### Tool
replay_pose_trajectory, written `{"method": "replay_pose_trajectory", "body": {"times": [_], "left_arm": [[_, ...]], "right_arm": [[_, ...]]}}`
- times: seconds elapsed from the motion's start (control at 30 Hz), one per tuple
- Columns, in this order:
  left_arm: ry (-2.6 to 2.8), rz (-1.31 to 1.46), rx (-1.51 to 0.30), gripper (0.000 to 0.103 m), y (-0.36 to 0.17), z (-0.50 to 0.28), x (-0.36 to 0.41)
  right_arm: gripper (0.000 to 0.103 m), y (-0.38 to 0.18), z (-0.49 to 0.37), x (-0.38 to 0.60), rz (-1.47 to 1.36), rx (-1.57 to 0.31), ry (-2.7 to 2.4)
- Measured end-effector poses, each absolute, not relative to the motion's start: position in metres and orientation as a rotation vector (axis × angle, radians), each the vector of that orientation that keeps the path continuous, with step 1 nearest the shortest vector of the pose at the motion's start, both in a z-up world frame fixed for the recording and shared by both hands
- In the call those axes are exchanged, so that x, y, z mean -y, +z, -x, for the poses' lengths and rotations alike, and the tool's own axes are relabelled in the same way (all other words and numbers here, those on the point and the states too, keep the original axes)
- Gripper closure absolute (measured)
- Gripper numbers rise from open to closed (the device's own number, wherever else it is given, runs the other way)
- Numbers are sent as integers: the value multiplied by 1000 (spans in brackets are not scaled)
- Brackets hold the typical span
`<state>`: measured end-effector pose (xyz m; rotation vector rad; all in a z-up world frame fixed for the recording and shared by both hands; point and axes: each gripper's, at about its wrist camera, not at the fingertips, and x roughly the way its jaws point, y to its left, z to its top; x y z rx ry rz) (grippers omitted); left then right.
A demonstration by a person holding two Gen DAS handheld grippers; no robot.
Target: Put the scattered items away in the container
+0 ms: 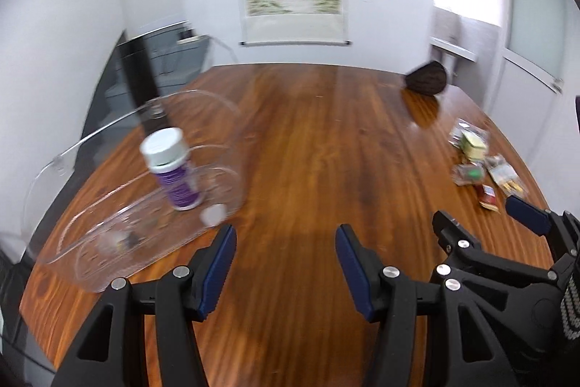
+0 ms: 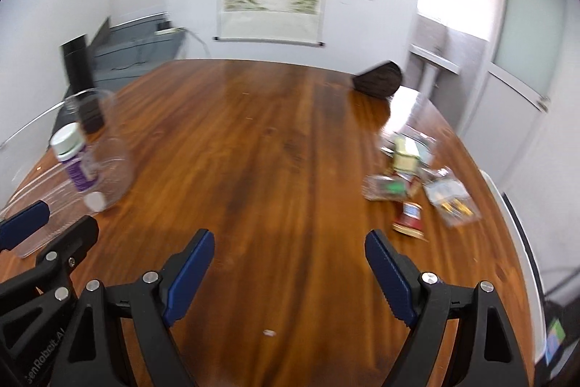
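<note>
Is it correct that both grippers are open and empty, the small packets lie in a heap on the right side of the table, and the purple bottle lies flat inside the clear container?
Not quite: the purple bottle stands upright in the clear container, as the left wrist view shows. The left gripper and right gripper are open and empty, and the small packets are heaped on the right of the table.

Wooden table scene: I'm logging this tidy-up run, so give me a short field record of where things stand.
surface: wooden table
container: clear plastic bin, on the table's left side
in container: white-capped purple bottle, upright
still scattered: small packets on the table's right side, including a red one
left gripper: open, holding nothing
right gripper: open, holding nothing
other: dark object at the far edge
</note>
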<state>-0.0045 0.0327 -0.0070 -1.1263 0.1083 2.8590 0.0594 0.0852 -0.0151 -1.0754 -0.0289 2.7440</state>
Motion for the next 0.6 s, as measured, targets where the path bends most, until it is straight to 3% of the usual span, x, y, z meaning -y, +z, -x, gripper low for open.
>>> {"method": "replay_pose_trajectory", "body": {"times": [0.6], "left_arm": [[2659,1141,-160,45,-21,10,-72]], "right_arm": [[17,-20,-76,-141,1061,-57,2592]]}}
